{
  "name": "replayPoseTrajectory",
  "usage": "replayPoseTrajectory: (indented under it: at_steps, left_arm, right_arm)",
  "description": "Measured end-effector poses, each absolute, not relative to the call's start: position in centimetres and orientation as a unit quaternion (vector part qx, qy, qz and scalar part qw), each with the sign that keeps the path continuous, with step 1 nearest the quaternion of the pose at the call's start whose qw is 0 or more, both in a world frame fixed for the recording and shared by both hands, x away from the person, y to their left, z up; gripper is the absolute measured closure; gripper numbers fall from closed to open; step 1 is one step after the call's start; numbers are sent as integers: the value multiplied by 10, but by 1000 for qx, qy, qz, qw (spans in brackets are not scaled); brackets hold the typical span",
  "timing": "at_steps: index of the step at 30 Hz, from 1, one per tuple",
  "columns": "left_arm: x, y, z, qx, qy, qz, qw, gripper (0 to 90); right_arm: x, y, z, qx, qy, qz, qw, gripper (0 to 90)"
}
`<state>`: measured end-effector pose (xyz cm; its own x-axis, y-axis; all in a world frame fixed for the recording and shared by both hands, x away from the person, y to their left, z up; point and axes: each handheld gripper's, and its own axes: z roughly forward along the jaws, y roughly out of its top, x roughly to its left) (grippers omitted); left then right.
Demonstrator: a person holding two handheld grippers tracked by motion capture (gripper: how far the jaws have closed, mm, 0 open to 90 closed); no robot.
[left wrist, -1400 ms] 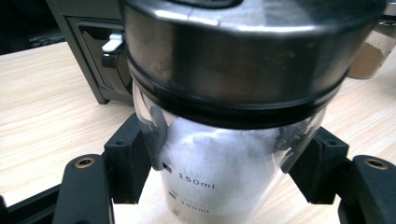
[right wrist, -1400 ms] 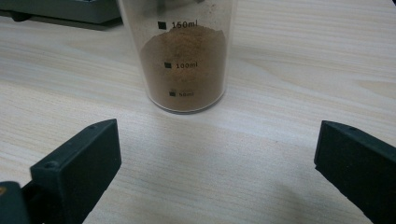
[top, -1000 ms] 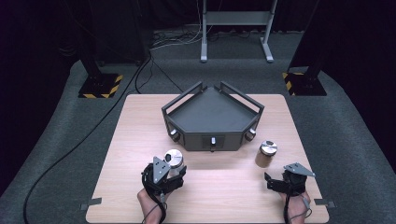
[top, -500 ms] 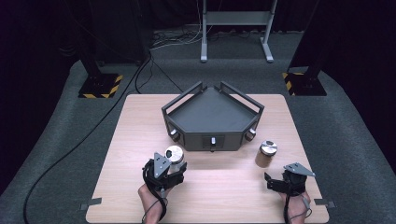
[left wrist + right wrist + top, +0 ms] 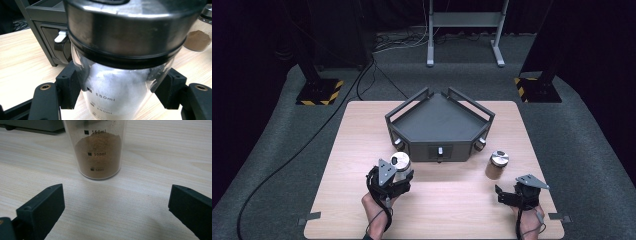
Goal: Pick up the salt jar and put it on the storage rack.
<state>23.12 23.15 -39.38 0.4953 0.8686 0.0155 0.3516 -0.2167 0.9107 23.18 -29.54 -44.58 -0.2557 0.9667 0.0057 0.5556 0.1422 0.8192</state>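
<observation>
A glass jar of white powder (image 5: 401, 161) with a steel lid stands between the jaws of my left gripper (image 5: 400, 173), just in front of the dark rack. In the left gripper view the jar (image 5: 117, 75) sits very close, and the left gripper (image 5: 117, 91) is shut on it, both pads pressed to the glass. A jar of brown powder (image 5: 497, 165) stands at the right of the table. My right gripper (image 5: 514, 189) is a short way behind it, open. In the right gripper view the brown jar (image 5: 100, 150) stands beyond the wide-open right gripper (image 5: 116, 200).
A dark grey wedge-shaped rack (image 5: 422, 150) with raised rails occupies the table's middle; a white latch (image 5: 60, 37) shows on its front. The brown jar (image 5: 197, 37) appears at the right edge of the left gripper view. Bare wood lies between the two hands.
My left gripper and the white-powder jar have shifted slightly forward and right, toward the rack. The right gripper and the brown jar stay where they were.
</observation>
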Motion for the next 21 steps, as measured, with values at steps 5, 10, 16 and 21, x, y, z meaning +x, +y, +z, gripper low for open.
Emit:
replayPoseTrajectory:
  at_steps: [5,10,16,21]
  left_arm:
    - [234,232,-393,728,420,276,466,312]
    - [238,231,-391,728,420,276,468,313]
    - [245,228,-387,729,414,277,469,313]
    - [249,226,-384,730,412,279,469,313]
  right_arm:
    - [232,-295,-446,542,702,367,279,0]
    - [232,-296,-446,542,702,367,279,0]
    - [232,-296,-446,543,702,367,278,0]
    - [232,-295,-446,542,702,367,278,0]
